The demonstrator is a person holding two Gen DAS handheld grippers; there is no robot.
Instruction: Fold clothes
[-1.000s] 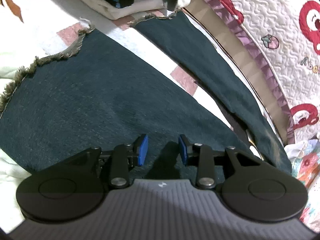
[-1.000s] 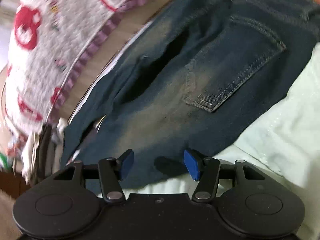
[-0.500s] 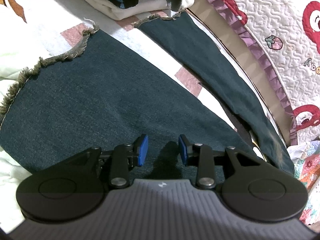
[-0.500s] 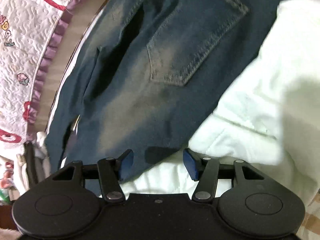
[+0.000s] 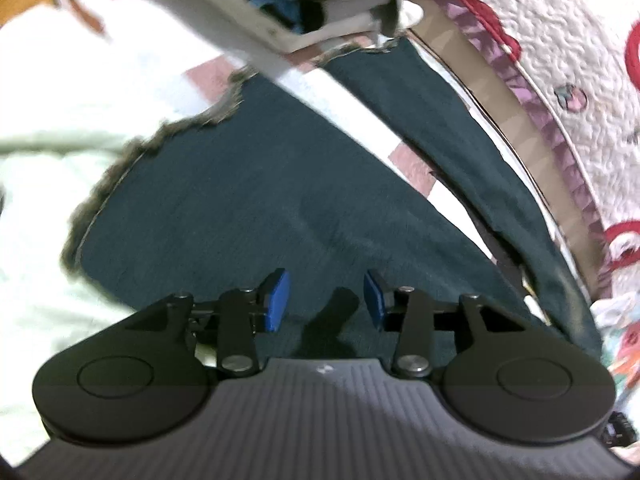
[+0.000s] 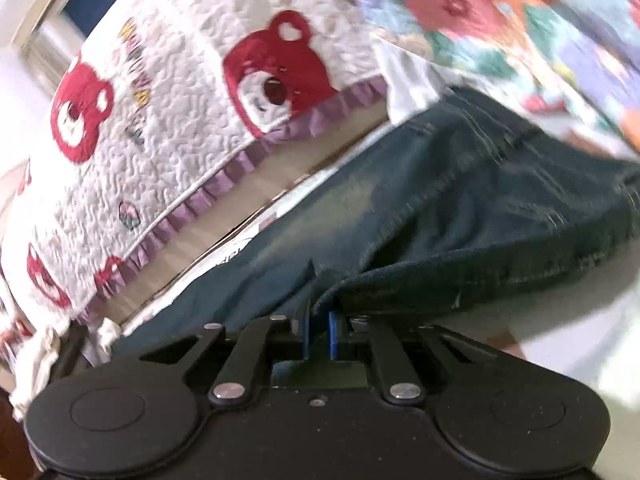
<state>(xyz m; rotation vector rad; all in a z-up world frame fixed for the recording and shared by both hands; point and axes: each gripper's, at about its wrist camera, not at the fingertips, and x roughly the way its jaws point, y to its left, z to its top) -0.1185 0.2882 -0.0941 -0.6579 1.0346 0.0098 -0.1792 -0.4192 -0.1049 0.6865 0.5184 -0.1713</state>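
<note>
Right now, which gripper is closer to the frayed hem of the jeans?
Left. The left gripper hangs open over the leg, the frayed hem just ahead of it. The right gripper is shut on the jeans near the waist end, with no hem in view.

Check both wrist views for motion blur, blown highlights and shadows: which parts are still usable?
Left wrist view: the folded pile is smeared, the pale fabric at left is blown out, the left gripper is sharp and throws a shadow onto the jeans. Right wrist view: the floral fabric and the jeans' upper right are streaked, while the bear quilt and right gripper stay legible.
</note>
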